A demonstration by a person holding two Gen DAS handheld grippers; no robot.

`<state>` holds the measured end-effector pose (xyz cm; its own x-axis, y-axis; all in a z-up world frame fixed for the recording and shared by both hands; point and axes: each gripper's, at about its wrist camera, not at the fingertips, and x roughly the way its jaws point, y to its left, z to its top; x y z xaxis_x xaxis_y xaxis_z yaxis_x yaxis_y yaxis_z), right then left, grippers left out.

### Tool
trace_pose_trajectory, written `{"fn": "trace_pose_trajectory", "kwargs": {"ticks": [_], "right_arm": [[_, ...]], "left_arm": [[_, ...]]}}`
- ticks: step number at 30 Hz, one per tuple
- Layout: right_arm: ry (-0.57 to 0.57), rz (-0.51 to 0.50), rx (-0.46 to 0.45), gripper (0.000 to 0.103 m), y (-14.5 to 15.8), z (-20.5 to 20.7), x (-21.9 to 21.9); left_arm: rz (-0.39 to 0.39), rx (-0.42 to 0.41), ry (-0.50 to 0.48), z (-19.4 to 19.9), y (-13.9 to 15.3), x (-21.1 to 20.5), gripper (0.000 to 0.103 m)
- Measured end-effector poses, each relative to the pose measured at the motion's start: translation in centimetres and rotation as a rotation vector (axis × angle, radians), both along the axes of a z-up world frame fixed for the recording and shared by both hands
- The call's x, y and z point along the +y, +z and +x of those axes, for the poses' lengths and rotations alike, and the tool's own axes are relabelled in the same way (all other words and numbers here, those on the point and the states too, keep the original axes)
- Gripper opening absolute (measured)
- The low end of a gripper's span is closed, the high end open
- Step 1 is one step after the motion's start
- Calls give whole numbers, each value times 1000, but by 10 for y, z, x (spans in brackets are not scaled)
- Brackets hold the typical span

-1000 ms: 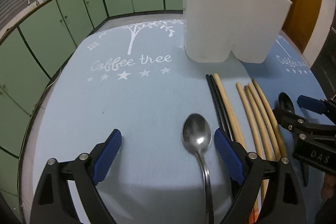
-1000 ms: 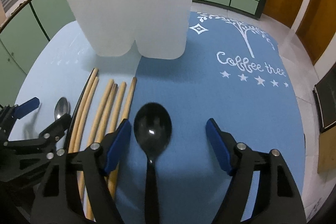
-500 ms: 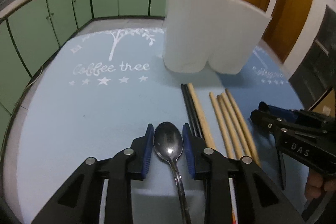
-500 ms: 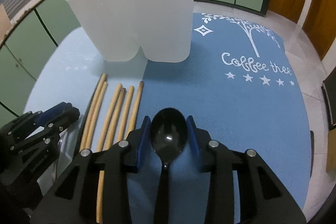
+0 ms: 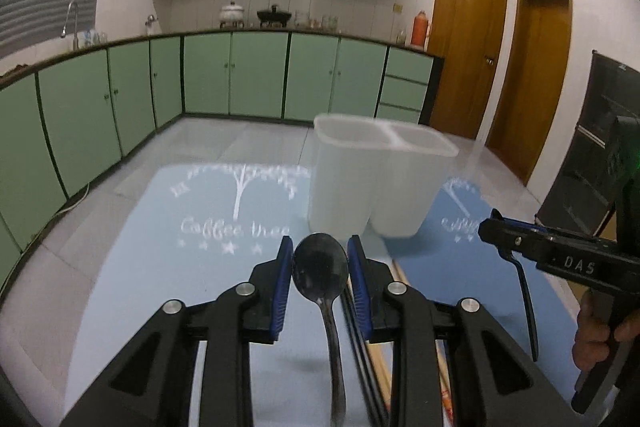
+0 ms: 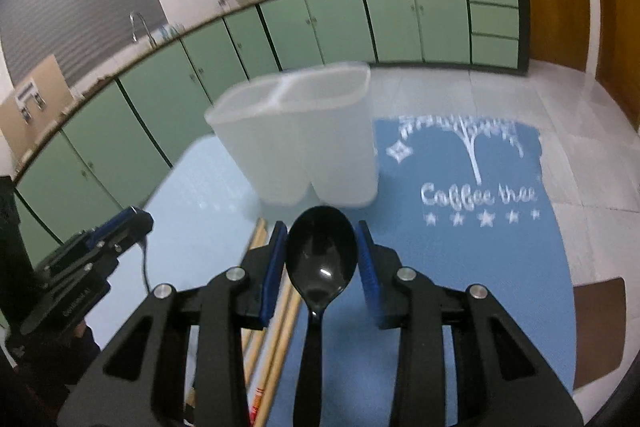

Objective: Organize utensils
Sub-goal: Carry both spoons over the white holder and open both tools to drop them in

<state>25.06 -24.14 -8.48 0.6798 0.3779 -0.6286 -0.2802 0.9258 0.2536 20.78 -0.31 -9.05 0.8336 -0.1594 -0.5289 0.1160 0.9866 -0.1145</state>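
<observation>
My left gripper (image 5: 320, 267) is shut on a metal spoon (image 5: 320, 273) and holds it lifted above the blue mat, bowl forward. My right gripper (image 6: 322, 255) is shut on a black plastic spoon (image 6: 321, 255), also lifted. A white two-compartment holder (image 5: 380, 183) stands upright on the mat ahead of both grippers; it also shows in the right wrist view (image 6: 304, 143). Wooden chopsticks (image 6: 276, 343) and black chopsticks (image 5: 362, 367) lie on the mat below the grippers. The right gripper also shows in the left wrist view (image 5: 516, 247), and the left gripper in the right wrist view (image 6: 120, 231).
The blue "Coffee tree" mat (image 5: 160, 247) covers the table (image 5: 36, 291). Green kitchen cabinets (image 5: 240, 75) run along the back. Wooden doors (image 5: 472, 51) stand at the right. A brown patch (image 6: 600, 331) lies at the mat's right edge.
Both grippers closed on their spoons about half a second ago, then lifted them off the mat and tilted up, so the holder's open top now shows.
</observation>
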Motion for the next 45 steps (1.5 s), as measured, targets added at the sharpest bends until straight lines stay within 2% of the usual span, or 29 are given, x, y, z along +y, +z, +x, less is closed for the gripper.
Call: {"fn": "trace_pose_trajectory", "kwargs": {"ticks": [6, 12, 21, 25, 29, 33, 39, 45], "right_arm": [[1, 35, -74, 33, 21, 6, -7], [-14, 78, -185, 33, 49, 22, -15], [-71, 148, -341, 33, 83, 83, -19], [-109, 140, -375, 33, 84, 118, -13], [-144, 137, -378, 33, 76, 149, -12], [-158, 89, -375, 33, 61, 167, -5], [-150, 47, -339, 34, 27, 170, -2], [-140, 57, -297, 35, 11, 165, -5]], "left_arm": [[-18, -67, -1, 3, 20, 1, 27], [-38, -158, -4, 6, 54, 2, 27], [-75, -343, -26, 36, 129, 2, 27], [-55, -378, -33, 69, 141, -9, 27], [-54, -349, -31, 99, 130, -16, 27], [-45, -290, -29, 123, 105, -21, 27], [-35, -192, -37, 138, 67, -27, 28], [-22, -140, -42, 142, 48, -27, 28]]}}
